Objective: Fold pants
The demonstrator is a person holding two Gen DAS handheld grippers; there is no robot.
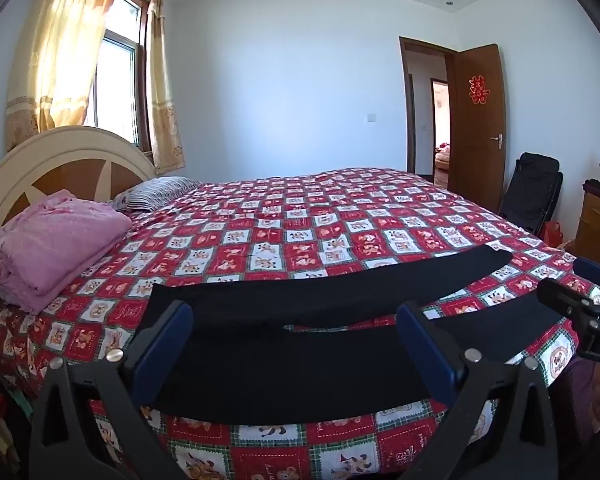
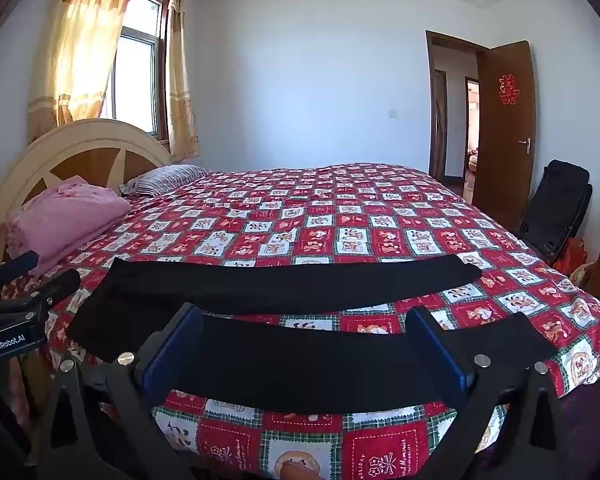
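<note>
Your left gripper [image 1: 296, 332] has black angular arms, each tipped with a flat blue pad [image 1: 168, 340], and round silver screws [image 1: 114, 355] sit just behind the pads. Your right gripper [image 2: 306, 340] is built the same: black arms, blue pads, silver screws. Beside it, the left gripper's black body bears a white "GenRobot.AI" marking [image 2: 7, 343].
</note>
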